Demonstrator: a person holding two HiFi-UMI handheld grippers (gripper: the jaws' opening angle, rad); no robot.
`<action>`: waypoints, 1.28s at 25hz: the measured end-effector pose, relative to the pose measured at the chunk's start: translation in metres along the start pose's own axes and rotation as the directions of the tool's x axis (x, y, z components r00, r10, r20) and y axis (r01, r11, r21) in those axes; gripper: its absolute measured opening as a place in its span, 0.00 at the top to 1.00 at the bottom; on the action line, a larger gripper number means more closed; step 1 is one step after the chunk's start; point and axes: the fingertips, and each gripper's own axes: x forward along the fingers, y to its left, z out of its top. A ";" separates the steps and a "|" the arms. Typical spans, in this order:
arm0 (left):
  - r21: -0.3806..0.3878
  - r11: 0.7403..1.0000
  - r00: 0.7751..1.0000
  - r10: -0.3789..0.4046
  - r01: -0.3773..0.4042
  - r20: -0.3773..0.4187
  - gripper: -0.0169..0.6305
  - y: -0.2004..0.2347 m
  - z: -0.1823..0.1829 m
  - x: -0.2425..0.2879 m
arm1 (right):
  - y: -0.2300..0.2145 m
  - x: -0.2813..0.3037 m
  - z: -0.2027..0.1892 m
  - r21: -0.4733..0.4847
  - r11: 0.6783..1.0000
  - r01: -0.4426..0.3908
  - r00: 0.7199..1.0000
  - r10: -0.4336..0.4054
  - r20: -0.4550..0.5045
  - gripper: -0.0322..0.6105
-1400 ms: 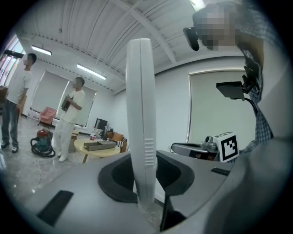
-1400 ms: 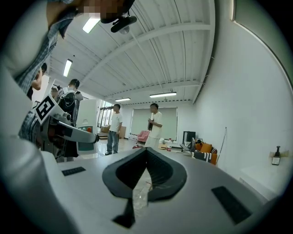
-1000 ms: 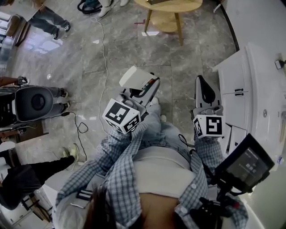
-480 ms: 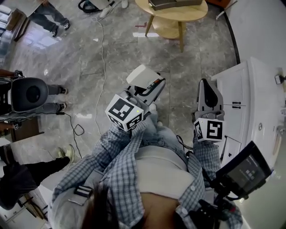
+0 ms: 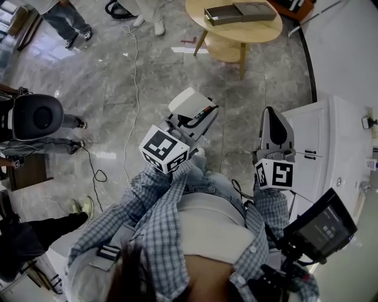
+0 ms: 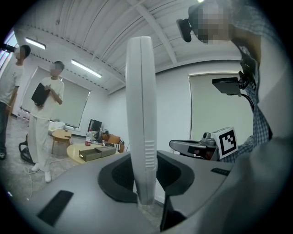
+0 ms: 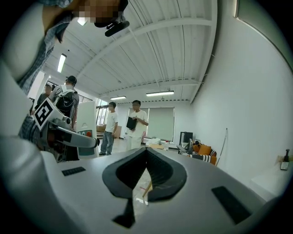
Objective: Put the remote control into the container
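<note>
The white remote control [image 5: 188, 101] stands on edge between the jaws of my left gripper [image 5: 199, 113], which is shut on it; in the left gripper view the remote [image 6: 140, 114] rises upright from the left gripper [image 6: 145, 185]. My right gripper [image 5: 271, 113] is held level beside it with its jaws shut and nothing between them, as the right gripper view shows at the right gripper [image 7: 145, 153]. The container, a flat grey-brown box [image 5: 239, 12], lies on a round wooden table [image 5: 236, 34] ahead of both grippers, and the container [image 6: 94, 153] also appears in the distance in the left gripper view.
A white cabinet [image 5: 322, 133] stands close on the right. A cable [image 5: 133, 76] runs across the marble floor. People [image 7: 135, 123] stand beyond the table, and someone sits at the left [image 5: 38, 117]. A camera monitor [image 5: 322, 223] hangs at my lower right.
Both grippers and the person have moved forward across the floor. The round table has come further into view, and the container on it now shows. The grip on the remote is unchanged.
</note>
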 end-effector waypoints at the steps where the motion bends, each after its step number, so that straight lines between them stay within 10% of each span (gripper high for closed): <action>1: -0.004 1.000 1.000 0.004 -0.004 0.002 0.82 0.008 0.000 0.001 | 0.000 0.008 -0.001 0.000 1.000 -0.003 1.000 0.003 -0.002 0.94; 18: 0.083 0.996 0.996 -0.039 0.045 -0.075 0.82 0.027 -0.015 0.007 | 0.013 0.041 -0.005 -0.027 0.999 -0.026 0.998 0.024 -0.064 0.94; 32: 0.031 0.996 0.993 0.087 -0.085 -0.081 0.82 0.074 -0.011 0.062 | -0.036 0.105 -0.015 -0.005 0.993 -0.116 0.992 0.116 -0.057 0.94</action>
